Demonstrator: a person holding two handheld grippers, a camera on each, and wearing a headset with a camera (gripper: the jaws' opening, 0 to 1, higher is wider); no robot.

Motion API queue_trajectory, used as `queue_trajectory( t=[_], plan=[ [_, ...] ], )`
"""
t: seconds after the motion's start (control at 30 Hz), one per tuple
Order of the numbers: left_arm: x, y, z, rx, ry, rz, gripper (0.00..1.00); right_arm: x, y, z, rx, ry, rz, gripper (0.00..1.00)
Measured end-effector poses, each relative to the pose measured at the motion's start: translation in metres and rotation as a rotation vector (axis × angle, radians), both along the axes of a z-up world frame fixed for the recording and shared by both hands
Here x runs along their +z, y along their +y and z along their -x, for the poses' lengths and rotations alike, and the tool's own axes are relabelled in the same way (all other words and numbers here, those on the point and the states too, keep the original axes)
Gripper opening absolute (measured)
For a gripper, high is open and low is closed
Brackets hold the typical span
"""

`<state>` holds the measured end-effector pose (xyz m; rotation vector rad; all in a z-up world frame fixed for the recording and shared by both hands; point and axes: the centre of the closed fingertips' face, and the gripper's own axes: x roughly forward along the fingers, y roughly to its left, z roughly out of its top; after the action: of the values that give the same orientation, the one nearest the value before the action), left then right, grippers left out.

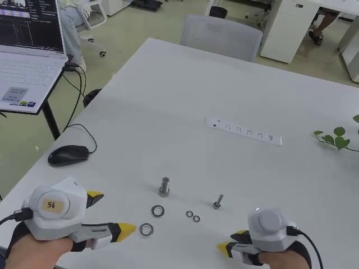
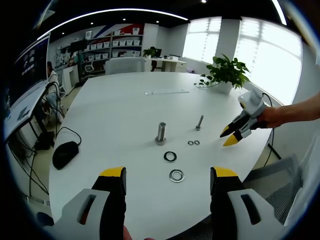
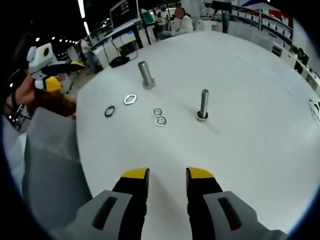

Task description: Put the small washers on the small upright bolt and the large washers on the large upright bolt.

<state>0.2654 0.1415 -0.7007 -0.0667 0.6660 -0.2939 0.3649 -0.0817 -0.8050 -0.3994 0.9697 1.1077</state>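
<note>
On the white table (image 1: 168, 101) a large steel bolt (image 1: 164, 186) stands upright on its head near the front edge. A small steel bolt (image 1: 218, 202) stands upright off to its right, well apart from it. All the washers lie flat on the tabletop, none yet on a bolt.

The two large flat steel washers sit in front of the large bolt. One large washer (image 1: 157, 211) is just beside its base, and the other large washer (image 1: 146, 230) is a little nearer the person. The pair of small steel washers (image 1: 189, 213) lies side by side, about touching, between the two bolts and slightly toward the person.

The left gripper (image 1: 110, 213), white with yellow-tipped jaws, is held low at the left front of the table, close to the nearer large washer. Its jaws are spread wide and empty. In the left gripper view the large washers and the large bolt line up ahead between them.

The right gripper (image 1: 231, 241) is gripped in a hand at the right front edge, its tips angled toward the small washers. Its jaws stand a narrow gap apart with nothing between them.

Farther back lie a white power strip (image 1: 243, 130) and, at the left edge, a black computer mouse (image 1: 68, 154). Sprigs of a green leafy plant (image 1: 336, 137) reach in from the right.
</note>
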Motion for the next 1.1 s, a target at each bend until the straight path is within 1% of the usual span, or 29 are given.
queue_trajectory(
  t=[0.27, 0.4, 0.5, 0.6, 0.73, 0.87, 1.03, 1.1],
  plan=[
    [-0.001, -0.002, -0.001, -0.002, 0.001, 0.002, 0.68, -0.005, 0.021, 0.006, 0.056, 0.002, -0.003, 0.3],
    [-0.002, -0.002, 0.0, -0.002, 0.003, 0.001, 0.68, -0.008, 0.033, 0.005, 0.08, -0.003, 0.004, 0.29],
    [-0.002, -0.002, 0.0, 0.0, 0.003, 0.002, 0.68, -0.008, 0.044, -0.001, 0.105, -0.017, 0.015, 0.28],
    [-0.002, -0.001, 0.001, 0.001, 0.003, 0.001, 0.68, -0.009, 0.049, -0.006, 0.125, -0.026, 0.034, 0.28],
    [-0.002, -0.001, 0.001, 0.003, 0.003, 0.001, 0.68, -0.008, 0.058, -0.013, 0.145, -0.036, 0.034, 0.27],
    [-0.002, 0.0, 0.001, 0.006, 0.004, 0.005, 0.68, -0.008, 0.066, -0.024, 0.174, -0.051, 0.052, 0.27],
    [-0.002, 0.0, 0.0, 0.005, 0.004, 0.005, 0.68, -0.009, 0.074, -0.032, 0.198, -0.052, 0.066, 0.26],
    [-0.002, 0.0, 0.0, 0.004, 0.004, 0.004, 0.68, -0.01, 0.076, -0.032, 0.215, -0.054, 0.074, 0.26]
  ],
)
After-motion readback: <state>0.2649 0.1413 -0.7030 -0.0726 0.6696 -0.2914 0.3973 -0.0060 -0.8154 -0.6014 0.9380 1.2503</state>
